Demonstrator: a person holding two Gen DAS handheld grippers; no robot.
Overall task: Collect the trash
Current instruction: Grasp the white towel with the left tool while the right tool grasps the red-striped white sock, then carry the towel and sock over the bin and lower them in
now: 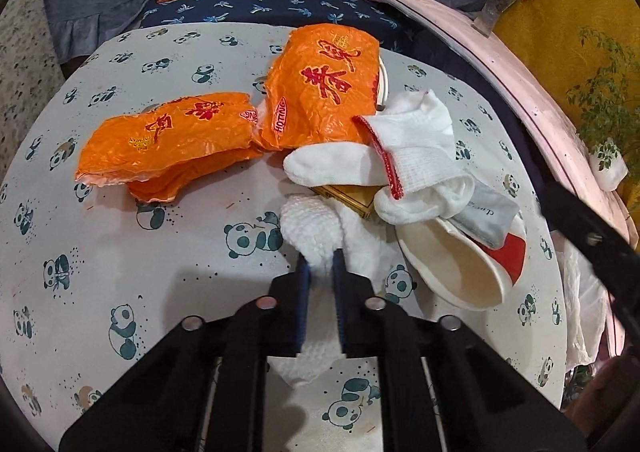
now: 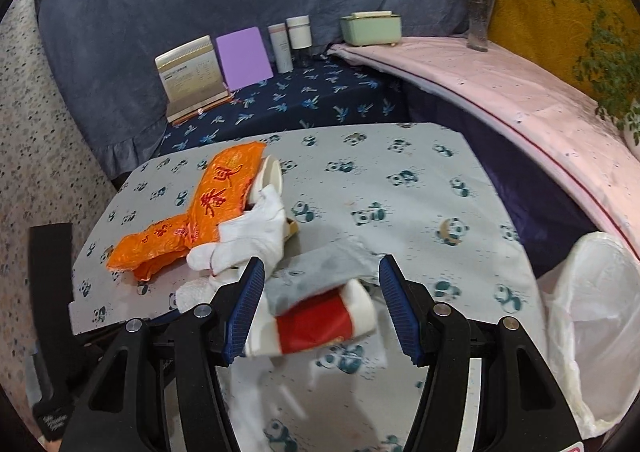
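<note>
A pile of trash lies on the panda-print table (image 1: 120, 236). My left gripper (image 1: 320, 264) is shut on a crumpled white paper towel (image 1: 312, 223). Behind it lie two orange plastic wrappers (image 1: 168, 139), white socks (image 1: 412, 147), a small gold box (image 1: 352, 197) and a crushed red-and-white paper cup (image 1: 460, 272) with a grey sachet (image 1: 488, 215) on it. My right gripper (image 2: 322, 304) is open, its fingers either side of the paper cup (image 2: 316, 322) and the grey sachet (image 2: 316, 276). The orange wrappers (image 2: 216, 203) and socks (image 2: 248, 240) lie beyond to the left.
A translucent white trash bag (image 2: 588, 324) hangs open at the table's right edge. A dark blue shelf behind holds a calendar (image 2: 192, 75), a purple card (image 2: 244, 57), two bottles (image 2: 290, 37) and a green box (image 2: 370, 27). A pink ledge (image 2: 520, 91) with plants runs along the right.
</note>
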